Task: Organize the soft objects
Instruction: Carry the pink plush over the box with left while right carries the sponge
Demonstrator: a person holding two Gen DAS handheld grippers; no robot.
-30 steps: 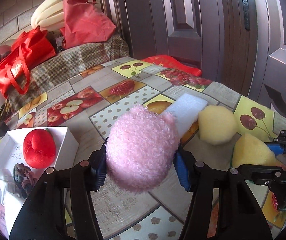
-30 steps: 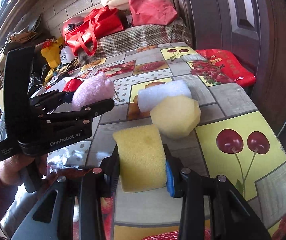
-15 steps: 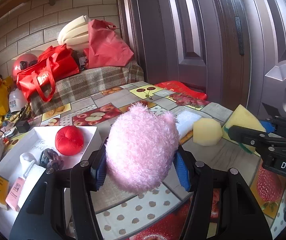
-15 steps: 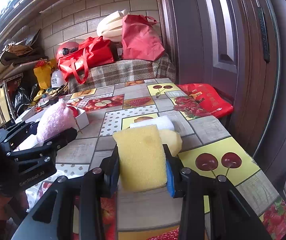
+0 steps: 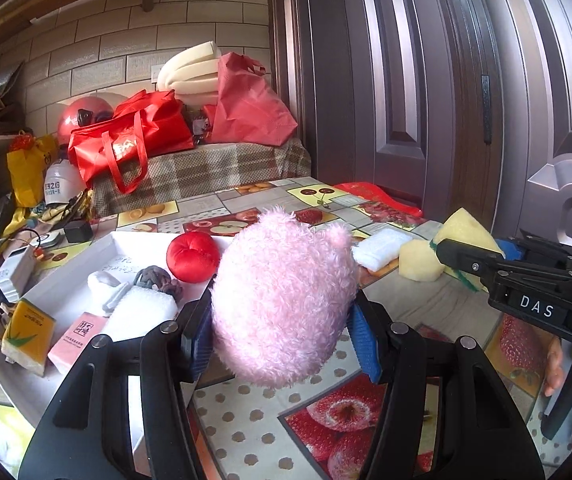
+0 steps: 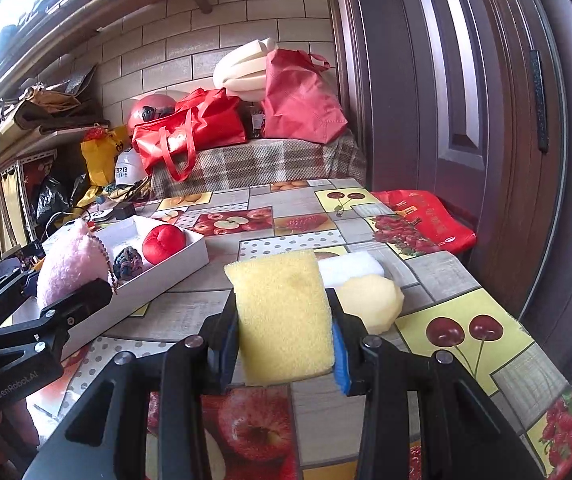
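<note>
My left gripper (image 5: pixel 282 332) is shut on a pink fluffy plush (image 5: pixel 282 300), held above the fruit-patterned table beside the right edge of a white box (image 5: pixel 126 240). The box holds a red plush ball (image 5: pixel 192 257), a grey-brown knitted piece (image 5: pixel 158 278) and several white items and packets. My right gripper (image 6: pixel 284 340) is shut on a yellow sponge (image 6: pixel 284 316), raised over the table. Behind the sponge, a yellow foam lump (image 6: pixel 369 300) and a white foam block (image 6: pixel 349 266) lie on the table. In the right wrist view the plush (image 6: pixel 70 268) hangs at the box's near end.
A dark door (image 5: pixel 405 100) stands close along the table's right side. A flat red bag (image 6: pixel 425 220) lies at the far right corner. Red bags (image 6: pixel 190 132) and foam rolls sit on a plaid-covered bench behind. Cables and small devices (image 5: pixel 14 268) clutter the left.
Both grippers have lifted and tilted up. The left one carried the pink plush leftward to beside the white box. The right one raised the yellow sponge off the table.
</note>
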